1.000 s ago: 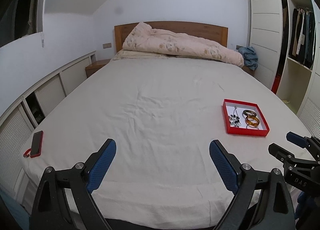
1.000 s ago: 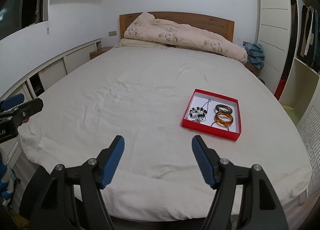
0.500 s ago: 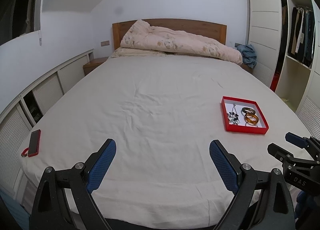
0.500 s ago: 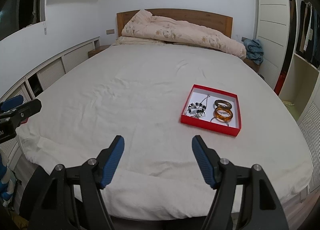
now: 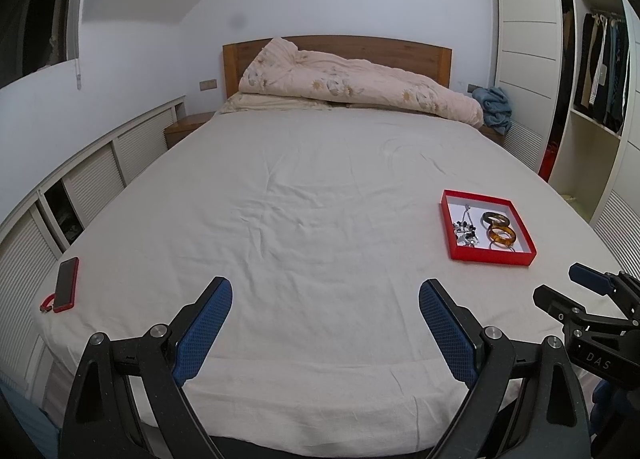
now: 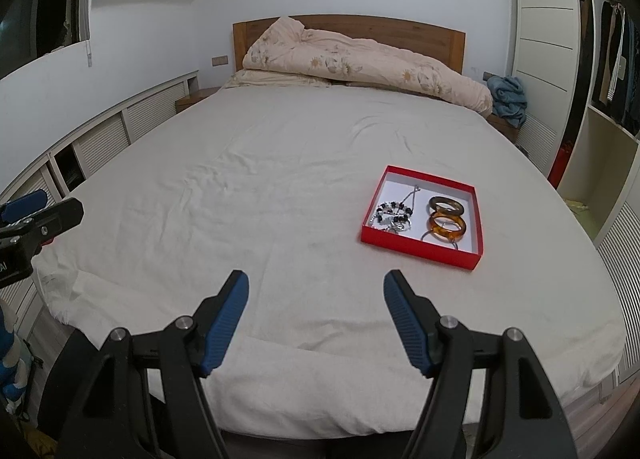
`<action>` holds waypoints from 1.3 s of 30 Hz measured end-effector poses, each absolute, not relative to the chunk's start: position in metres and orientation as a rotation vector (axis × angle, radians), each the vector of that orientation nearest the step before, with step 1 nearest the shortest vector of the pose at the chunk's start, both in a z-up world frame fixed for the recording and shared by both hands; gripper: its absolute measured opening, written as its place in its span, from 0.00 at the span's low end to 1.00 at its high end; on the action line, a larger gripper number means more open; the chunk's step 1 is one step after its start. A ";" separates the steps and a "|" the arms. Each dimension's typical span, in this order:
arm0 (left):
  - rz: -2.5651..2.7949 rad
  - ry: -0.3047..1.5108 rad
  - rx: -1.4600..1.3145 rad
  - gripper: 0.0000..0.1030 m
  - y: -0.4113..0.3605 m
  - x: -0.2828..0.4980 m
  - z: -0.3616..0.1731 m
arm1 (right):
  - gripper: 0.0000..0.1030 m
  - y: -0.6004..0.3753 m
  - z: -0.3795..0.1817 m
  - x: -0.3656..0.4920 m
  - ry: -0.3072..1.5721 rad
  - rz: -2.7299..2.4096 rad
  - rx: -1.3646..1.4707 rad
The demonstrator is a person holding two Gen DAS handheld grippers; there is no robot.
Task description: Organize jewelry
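Both grippers hang over the foot of the bed (image 5: 320, 195), side by side, and neither has anything in it. The left gripper (image 5: 325, 311) has its blue-padded jaws spread wide over bare sheet, nothing between them; the right gripper (image 6: 316, 301) is parted too, a little less widely, and just as empty. The thing they are here for, a shallow red tray (image 6: 418, 249) with a white floor, lies flat on the sheet toward the right side of the bed, well ahead of both grippers and touched by neither. Inside it, on the left half, lies a tangle of dark and silver beads on a thin chain (image 6: 394, 215); on the right half are two bangles (image 6: 447, 217), a brownish one farther back and an amber one nearer, overlapping at the edges. A thin ring or loop pokes out from under the amber one, but it is too small for me to name. Over by the left edge of the mattress a phone in a red case (image 5: 66, 284) lies face up with a red strap trailing from it. At the head of the bed a pale floral duvet (image 5: 352, 85) is bunched up against the wooden headboard (image 5: 400, 49).
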State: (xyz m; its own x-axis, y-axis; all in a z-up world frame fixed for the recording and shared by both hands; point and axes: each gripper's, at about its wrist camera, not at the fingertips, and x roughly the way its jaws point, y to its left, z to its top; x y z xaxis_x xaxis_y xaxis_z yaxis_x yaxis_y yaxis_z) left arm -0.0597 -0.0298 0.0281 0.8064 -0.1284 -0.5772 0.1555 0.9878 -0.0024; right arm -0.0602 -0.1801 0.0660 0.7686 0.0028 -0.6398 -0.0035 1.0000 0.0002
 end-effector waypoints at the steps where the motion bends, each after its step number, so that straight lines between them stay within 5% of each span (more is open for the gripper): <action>1: -0.153 0.614 0.046 0.91 -0.030 -0.060 0.028 | 0.67 -0.180 0.066 -0.060 0.694 0.003 -0.002; 39: -0.165 0.623 0.051 0.91 -0.033 -0.062 0.024 | 0.67 -0.179 0.063 -0.060 0.700 0.010 -0.004</action>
State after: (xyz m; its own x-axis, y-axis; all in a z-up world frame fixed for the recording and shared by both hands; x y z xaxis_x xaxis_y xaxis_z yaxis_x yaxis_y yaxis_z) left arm -0.0617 -0.0326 0.0236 0.7996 -0.1383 -0.5844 0.1688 0.9856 -0.0022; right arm -0.0602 -0.1792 0.0632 0.7649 0.0078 -0.6441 -0.0106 0.9999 -0.0005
